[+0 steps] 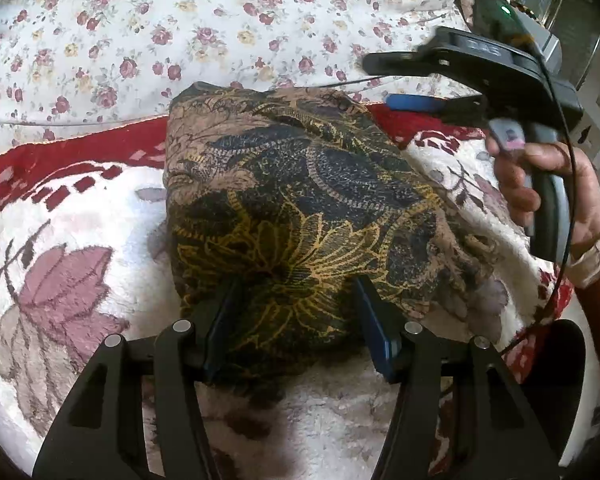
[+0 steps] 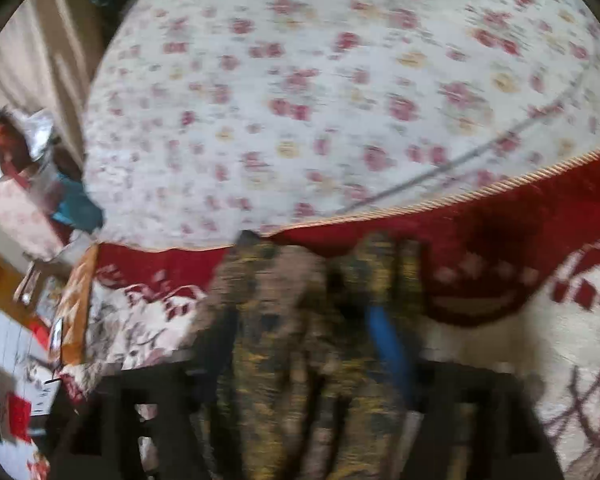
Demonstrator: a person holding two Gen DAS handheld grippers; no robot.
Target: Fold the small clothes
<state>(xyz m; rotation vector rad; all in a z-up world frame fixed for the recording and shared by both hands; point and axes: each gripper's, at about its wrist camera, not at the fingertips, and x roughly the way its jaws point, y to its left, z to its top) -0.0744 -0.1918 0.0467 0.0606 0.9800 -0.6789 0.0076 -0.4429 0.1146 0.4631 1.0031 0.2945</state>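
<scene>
Left wrist view, near to far. Left gripper [image 1: 296,320] jaws apart, straddling near edge of folded batik-print garment [image 1: 300,200]; blue pads either side of cloth, not visibly pressing, nothing clamped. Garment a compact bundle lying on plush floral blanket [image 1: 60,260], straight ahead of left gripper, long axis running away from camera and slightly rightward. Beyond garment: red blanket border, then rose-print bedsheet [image 1: 160,20]. Right of garment, at its far right corner: right gripper [image 1: 412,80] seen side-on, held in a hand [image 1: 540,184], fingers parted, lifted clear of cloth.

Right wrist view, blurred. Same garment [image 2: 300,340] directly below and between the parted fingers, one blue pad [image 2: 384,336] showing; contact uncertain, no grip evident. Bedsheet [image 2: 300,100] fills far field.

Judgement: fold appears complete or nearly so, both grippers free of cloth. Left gripper nearer garment; any further tuck or lift best begun from near edge.
</scene>
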